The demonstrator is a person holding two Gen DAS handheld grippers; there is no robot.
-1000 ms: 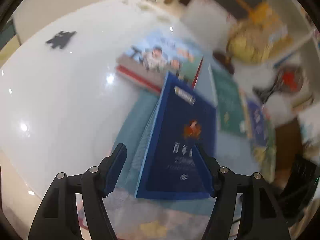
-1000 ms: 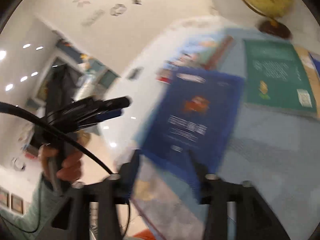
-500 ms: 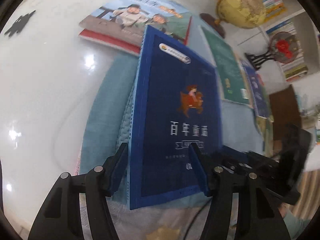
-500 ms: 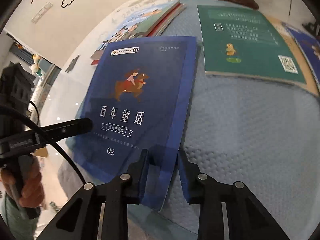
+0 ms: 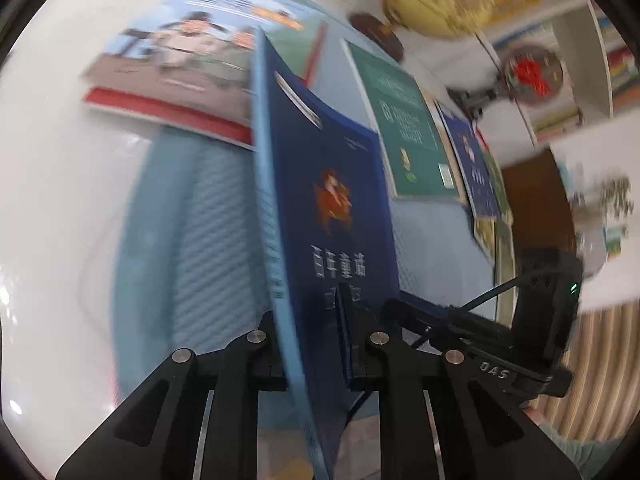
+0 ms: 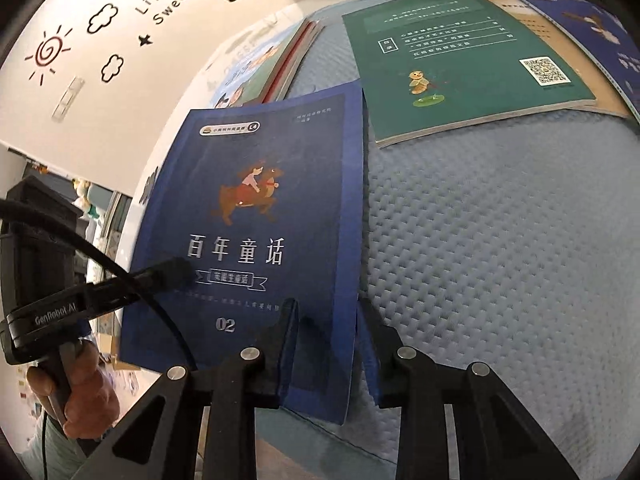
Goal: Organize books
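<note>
Left tool (image 5: pixel 312 344): clamped on the near edge of the dark blue book (image 5: pixel 336 208), at the spine side. Its jaws have just been closing, and the cover now sits pinched between them.
Right tool (image 6: pixel 326 344): narrow, gripping the same book's (image 6: pixel 256 216) near right corner, with the cover between its pads.
Book position: lifted off the blue quilted mat (image 6: pixel 480 260) and tilted, its far end pointing toward the other books; it is in the air, carried by the two tools together.
Risk, flexing: the book is thin and its cover bows in the left wrist view. If the tools pull apart or twist against each other, I judge the cover could crease or tear at the pinched edge.
Risk, slipping: both grips sit on one short edge, so the long free end acts as a lever. A quick swing could let it slide out and drop onto the mat.
Risk, cable: a black cable (image 6: pixel 132 280) from the left tool runs across the lower left cover and could snag.
Farther, left: a stack of picture books (image 5: pixel 192 64), half on the white table (image 5: pixel 52 200); a careless landing could push it.
Farther, right: the green book (image 6: pixel 460 56) lies flat, with another blue book (image 6: pixel 592 36) beyond it; the far corner could catch them.
</note>
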